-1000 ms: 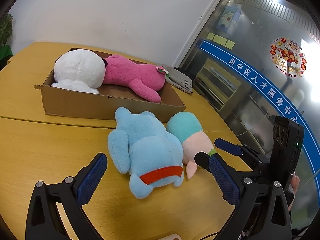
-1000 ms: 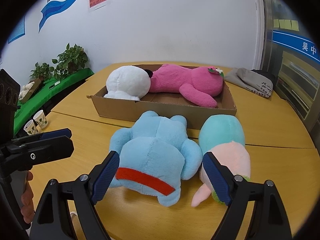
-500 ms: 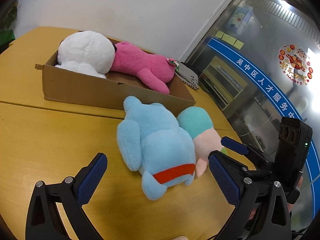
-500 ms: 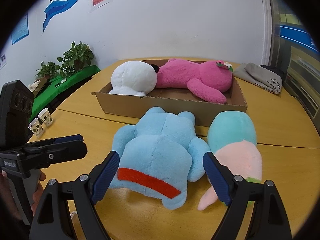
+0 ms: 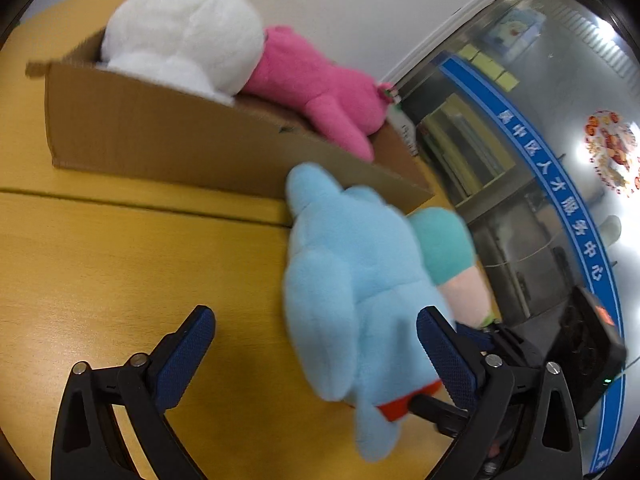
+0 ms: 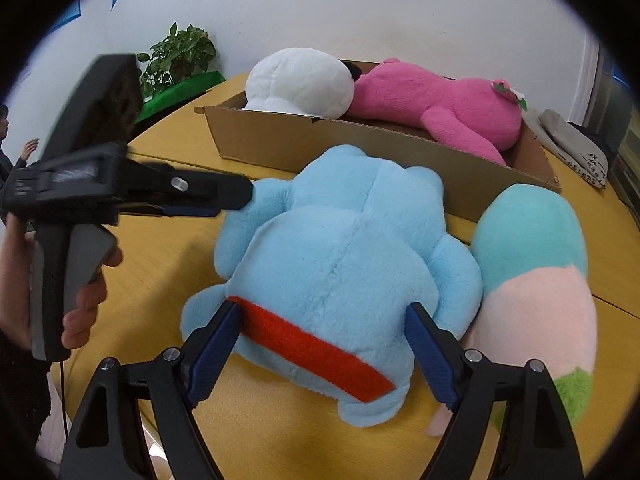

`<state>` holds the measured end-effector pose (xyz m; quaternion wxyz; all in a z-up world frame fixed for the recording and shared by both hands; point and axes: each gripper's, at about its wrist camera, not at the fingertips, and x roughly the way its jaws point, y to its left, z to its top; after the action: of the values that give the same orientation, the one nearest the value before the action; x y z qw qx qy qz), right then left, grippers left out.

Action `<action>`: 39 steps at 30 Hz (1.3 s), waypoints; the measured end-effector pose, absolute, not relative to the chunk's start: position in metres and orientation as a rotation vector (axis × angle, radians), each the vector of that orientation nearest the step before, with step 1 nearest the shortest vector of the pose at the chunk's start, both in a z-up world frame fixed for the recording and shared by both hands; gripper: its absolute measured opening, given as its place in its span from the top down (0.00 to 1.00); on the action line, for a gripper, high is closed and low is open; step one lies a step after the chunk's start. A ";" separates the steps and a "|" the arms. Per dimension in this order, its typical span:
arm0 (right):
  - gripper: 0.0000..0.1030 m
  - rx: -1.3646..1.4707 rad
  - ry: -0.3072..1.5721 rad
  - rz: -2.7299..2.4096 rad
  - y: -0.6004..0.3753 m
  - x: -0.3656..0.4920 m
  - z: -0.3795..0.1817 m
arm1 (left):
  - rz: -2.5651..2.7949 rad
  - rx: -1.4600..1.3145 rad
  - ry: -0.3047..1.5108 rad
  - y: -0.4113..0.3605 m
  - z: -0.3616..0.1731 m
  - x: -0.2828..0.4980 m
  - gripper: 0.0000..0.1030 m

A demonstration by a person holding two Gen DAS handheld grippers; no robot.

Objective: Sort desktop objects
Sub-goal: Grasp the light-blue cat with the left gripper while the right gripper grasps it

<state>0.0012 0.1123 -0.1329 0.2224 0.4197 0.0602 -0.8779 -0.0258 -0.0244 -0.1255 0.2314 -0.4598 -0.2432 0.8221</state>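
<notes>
Both claws have closed in on the blue plush toy point(image 6: 340, 256) since a second ago: the right claw point(image 6: 324, 350) now straddles its red-banded end, wide, pads against the fur but not visibly squeezing. That toy lies on the bench point(image 5: 120, 264) just in front of the cardboard box point(image 6: 360, 148), touching the teal-and-pink plush point(image 6: 532, 264). Left claw point(image 5: 316, 354) hangs wide beside the toy.

Blue plush point(image 6: 344, 264): light blue, red band at near end, lying on the desk point(image 5: 100, 264) just before the cardboard box point(image 6: 360, 148).
Teal-and-pink plush point(image 6: 532, 280): green tuft, lying touching the blue one's right side.
White plush point(image 6: 300, 82) and pink plush point(image 6: 436, 100): lying inside the box, touching.
</notes>
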 end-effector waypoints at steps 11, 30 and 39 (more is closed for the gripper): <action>0.19 0.991 -0.153 -2.149 0.121 0.016 -0.120 | 2.303 -1.265 -0.703 -0.063 -0.129 -0.004 0.57; 0.39 1.334 0.174 -2.505 0.155 -0.032 -0.142 | 2.270 -1.336 -0.427 -0.039 -0.128 -0.067 0.15; 0.58 1.329 0.046 -2.350 0.132 -0.042 -0.152 | 2.288 -1.389 -0.373 -0.045 -0.140 -0.057 0.67</action>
<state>-0.0421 0.1319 -0.1522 0.2190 0.4802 0.0166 -0.8492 -0.0568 -0.0449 -0.1404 0.2178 -0.5015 -0.1347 0.8264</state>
